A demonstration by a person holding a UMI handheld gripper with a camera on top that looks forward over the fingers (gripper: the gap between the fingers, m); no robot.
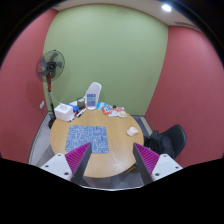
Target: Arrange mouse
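While you are hovering the hand-held gripper (108, 160) high above the round table (120, 150), its fingers are standing spread and gripping nothing. You are looking for the mouse, too small to make out among the far clutter, so be descending slowly.

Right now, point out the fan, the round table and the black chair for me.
fan (50, 68), gripper view, on the round head.
round table (112, 150), gripper view, on bare wooden top between the claw's fingers.
black chair (170, 140), gripper view, on the backrest.
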